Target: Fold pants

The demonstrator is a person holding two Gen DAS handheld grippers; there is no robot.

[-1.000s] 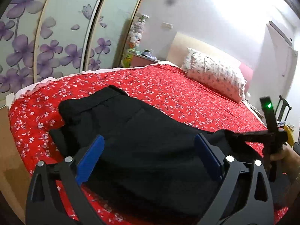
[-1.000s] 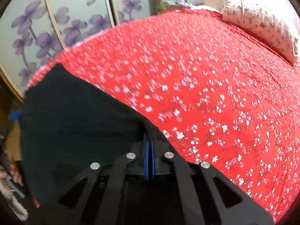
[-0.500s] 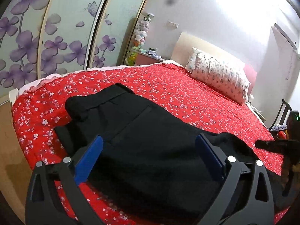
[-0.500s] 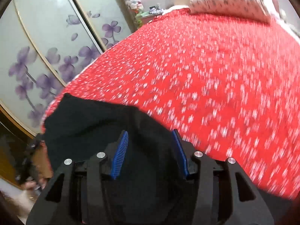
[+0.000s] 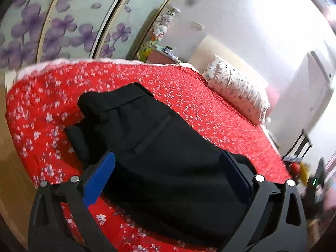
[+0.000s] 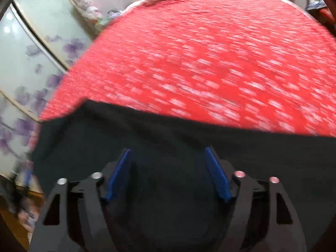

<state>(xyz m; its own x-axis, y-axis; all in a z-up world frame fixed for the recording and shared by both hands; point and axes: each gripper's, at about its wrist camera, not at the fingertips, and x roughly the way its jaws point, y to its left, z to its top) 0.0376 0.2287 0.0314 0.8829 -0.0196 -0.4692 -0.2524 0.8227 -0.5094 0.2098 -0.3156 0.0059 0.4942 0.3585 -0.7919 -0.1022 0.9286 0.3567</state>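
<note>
The black pants (image 5: 168,157) lie folded on the red bed (image 5: 210,113) — both the left hand-held gripper (image 5: 168,172) and the right hand-held gripper (image 6: 168,168) are spread wide over them.

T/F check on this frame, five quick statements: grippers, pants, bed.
1. The right gripper is clamped shut on the pants. False: its jaws stand apart, with nothing pinched between them.
2. The left gripper is open. True.
3. The pants are black and lie on a red flowered bedspread. True.
4. The pants hang on the wardrobe. False: they lie on the bed.
5. A flowered pillow lies at the far end of the bed. True.
</note>
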